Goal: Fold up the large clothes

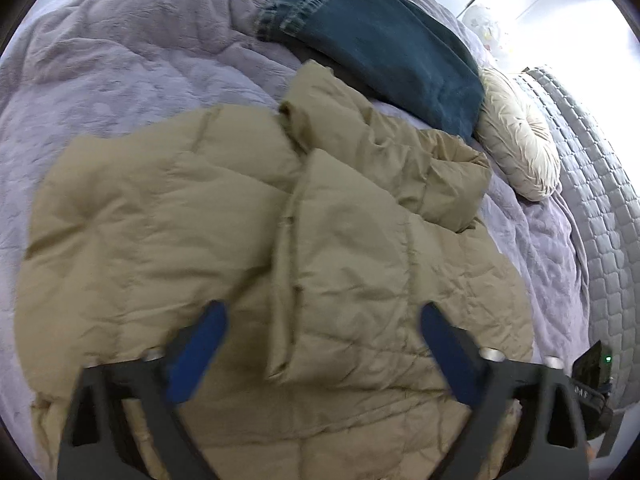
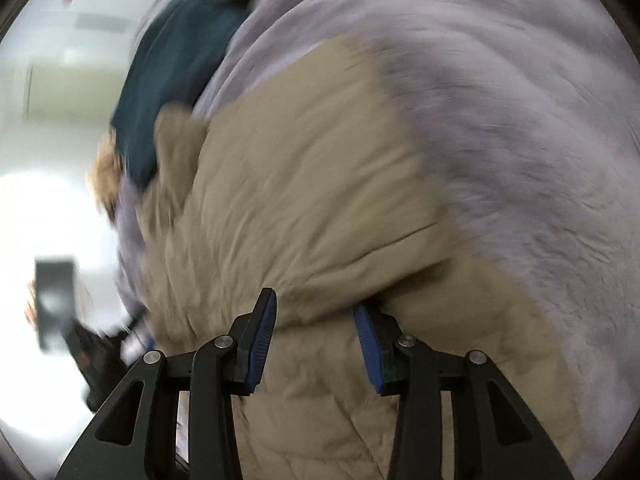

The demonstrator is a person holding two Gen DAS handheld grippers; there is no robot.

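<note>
- Two grippers in view, one puffy tan jacket (image 1: pixel 248 240) spread across a lavender fleece blanket (image 1: pixel 120 80) on the bed.
- Left gripper (image 1: pixel 322 320): jaws spread wide, nothing between the blue pads (image 1: pixel 196 356); it hangs above the jacket's front placket, not touching as far as I can tell.
- Right gripper (image 2: pixel 316 320): jaws partly apart, with a thick rolled edge of the jacket (image 2: pixel 304 200) bulging into the gap between the fingers. Right pad tip sits in the shadow under that fold; frame is motion-blurred, so can't tell if the pads actually pinch the fabric.
- Jacket lies crumpled, front side up, one sleeve bunched toward the right in the left wrist view.
- Dark teal jeans (image 1: pixel 384 44) lie folded beyond the jacket, hems visible, their near edge just beside the jacket's collar.
- Round cream pleated cushion (image 1: pixel 516 148) sits right of the jeans, touching them, at the blanket's edge.
- Grey quilted mattress side (image 1: pixel 592 200) is visible past the cushion.
</note>
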